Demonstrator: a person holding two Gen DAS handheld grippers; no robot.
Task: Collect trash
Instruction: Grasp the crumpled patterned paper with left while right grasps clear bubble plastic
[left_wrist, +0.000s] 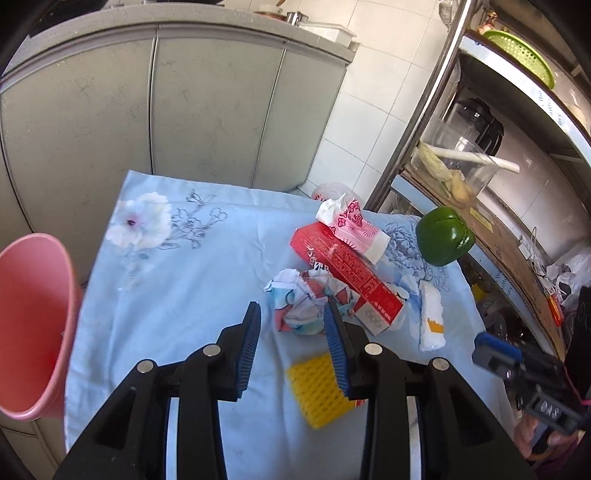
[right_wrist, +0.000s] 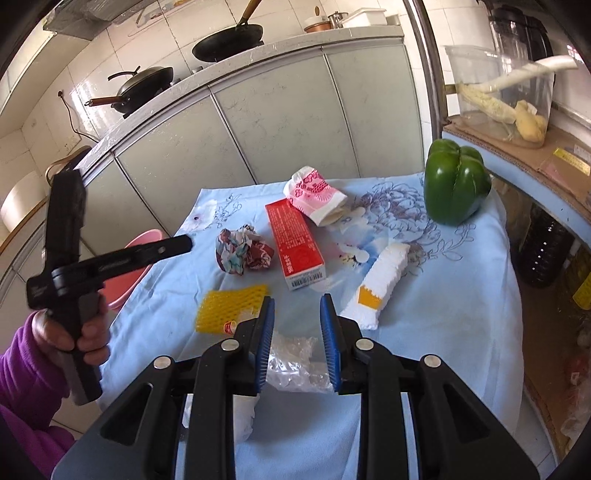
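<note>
Trash lies on a light blue flowered cloth (left_wrist: 192, 288). It includes a crumpled printed paper ball (left_wrist: 306, 302) (right_wrist: 243, 254), a red carton (left_wrist: 343, 266) (right_wrist: 297, 243), a pink-and-white wrapper (left_wrist: 356, 227) (right_wrist: 317, 197), a white foam piece (left_wrist: 430, 314) (right_wrist: 380, 280) and a yellow foam net (left_wrist: 317, 391) (right_wrist: 229, 306). My left gripper (left_wrist: 293, 314) is open, its tips just short of the paper ball. My right gripper (right_wrist: 297, 304) is open above crumpled clear plastic (right_wrist: 295, 365), which lies on the cloth under its fingers. The pink bin (left_wrist: 33, 325) (right_wrist: 136, 258) stands off the table's left edge.
A green bell pepper (left_wrist: 443, 236) (right_wrist: 456, 184) sits at the far right of the cloth. A metal shelf rack (left_wrist: 517, 206) with a clear tub stands close on the right. Grey cabinets (left_wrist: 184, 110) are behind. A hand in a purple sleeve (right_wrist: 22, 373) holds the left gripper (right_wrist: 173, 245).
</note>
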